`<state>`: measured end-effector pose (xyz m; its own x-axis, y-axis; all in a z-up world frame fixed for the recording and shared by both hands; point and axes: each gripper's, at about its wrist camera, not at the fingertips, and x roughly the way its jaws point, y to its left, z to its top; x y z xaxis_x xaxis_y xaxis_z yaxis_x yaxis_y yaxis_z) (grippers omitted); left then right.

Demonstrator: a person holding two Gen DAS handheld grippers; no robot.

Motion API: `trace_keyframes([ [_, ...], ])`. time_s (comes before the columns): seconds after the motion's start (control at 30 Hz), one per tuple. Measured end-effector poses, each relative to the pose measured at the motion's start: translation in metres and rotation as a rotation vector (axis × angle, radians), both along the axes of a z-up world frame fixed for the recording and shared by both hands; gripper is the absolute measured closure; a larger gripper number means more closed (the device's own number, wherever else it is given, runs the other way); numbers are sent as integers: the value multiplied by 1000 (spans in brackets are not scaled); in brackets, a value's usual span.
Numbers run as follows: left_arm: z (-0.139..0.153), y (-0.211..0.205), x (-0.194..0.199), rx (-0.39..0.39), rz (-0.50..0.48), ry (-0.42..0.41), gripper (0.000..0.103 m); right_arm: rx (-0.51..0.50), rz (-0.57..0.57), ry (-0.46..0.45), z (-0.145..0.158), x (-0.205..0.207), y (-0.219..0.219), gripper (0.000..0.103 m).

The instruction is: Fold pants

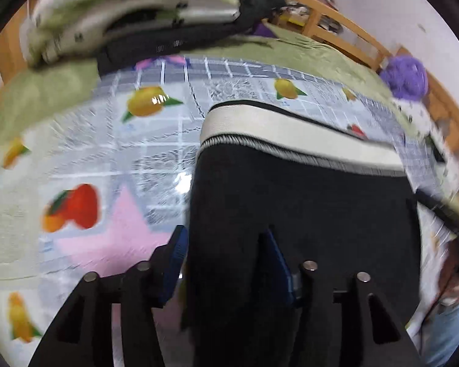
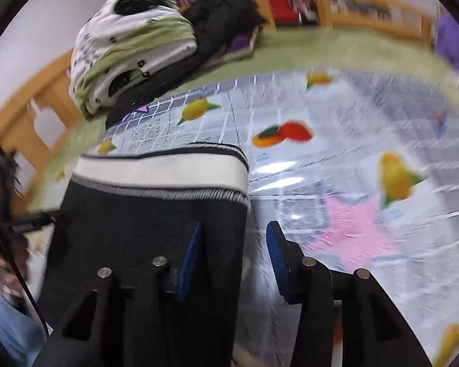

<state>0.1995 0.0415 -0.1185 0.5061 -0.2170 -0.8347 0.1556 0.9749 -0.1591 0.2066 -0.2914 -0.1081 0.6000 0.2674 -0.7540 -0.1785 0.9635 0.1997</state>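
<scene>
Black pants [image 1: 303, 202] with a white waistband [image 1: 290, 134] lie on a fruit-print plastic sheet [image 1: 107, 140]. My left gripper [image 1: 226, 253] straddles the pants' left edge with its blue-padded jaws apart; fabric lies between them. In the right wrist view the same pants [image 2: 150, 214] and waistband [image 2: 162, 171] show. My right gripper [image 2: 235, 250] straddles the pants' right edge, jaws apart, one pad over the black cloth. Both views are motion-blurred.
A folded green and white quilt [image 2: 128, 49] and dark clothing [image 2: 220, 15] lie at the far side on a green bedspread [image 1: 321, 58]. A wooden bed rail [image 1: 336, 24] runs behind. A purple fluffy item [image 1: 407, 76] sits at the right.
</scene>
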Motion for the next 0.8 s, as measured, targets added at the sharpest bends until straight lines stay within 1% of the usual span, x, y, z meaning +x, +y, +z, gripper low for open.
trace_keyframes([
  [0.07,7,-4,-26,13,-27,-48,50,-21,30,-56,12,-30,10,59],
  [0.1,8,-7,-40,7,-43,-68,50,-20,55,-102,18,-51,19,59],
  [0.13,6,-12,-57,-5,-66,-71,50,-13,71,-132,19,-65,26,58],
  [0.17,2,-14,-65,-8,-80,-63,50,-3,94,-154,19,-79,34,58],
  [0.2,-6,-19,-74,5,-92,-46,50,11,128,-165,13,-93,45,58],
  [0.23,-17,-22,-87,62,-93,-41,49,10,151,-161,5,-101,54,58],
  [0.27,-21,-21,-95,100,-85,-61,47,-10,168,-147,-5,-107,60,58],
  [0.3,-24,-18,-105,131,-70,-93,43,-71,183,-119,-23,-112,69,58],
  [0.33,-25,-10,-114,132,-50,-98,39,-120,183,-130,-34,-118,73,58],
  [0.37,-24,-1,-119,101,-39,-81,39,-164,176,-159,-41,-126,72,58],
  [0.4,-23,9,-125,61,-22,-68,39,-179,153,-166,-42,-135,69,58],
  [0.43,-23,22,-132,24,7,-63,39,-164,136,-146,-40,-138,65,58],
  [0.5,-26,28,-140,-11,29,-52,39,-125,108,-109,-37,-143,54,58],
  [0.53,-28,31,-145,-18,40,-41,39,-123,91,-100,-37,-147,50,58],
  [0.67,-20,24,-153,54,61,-47,39,-119,48,-41,-43,-155,48,58],
  [0.8,-11,24,-175,49,88,-55,40,-91,-12,5,-50,-174,44,57],
])
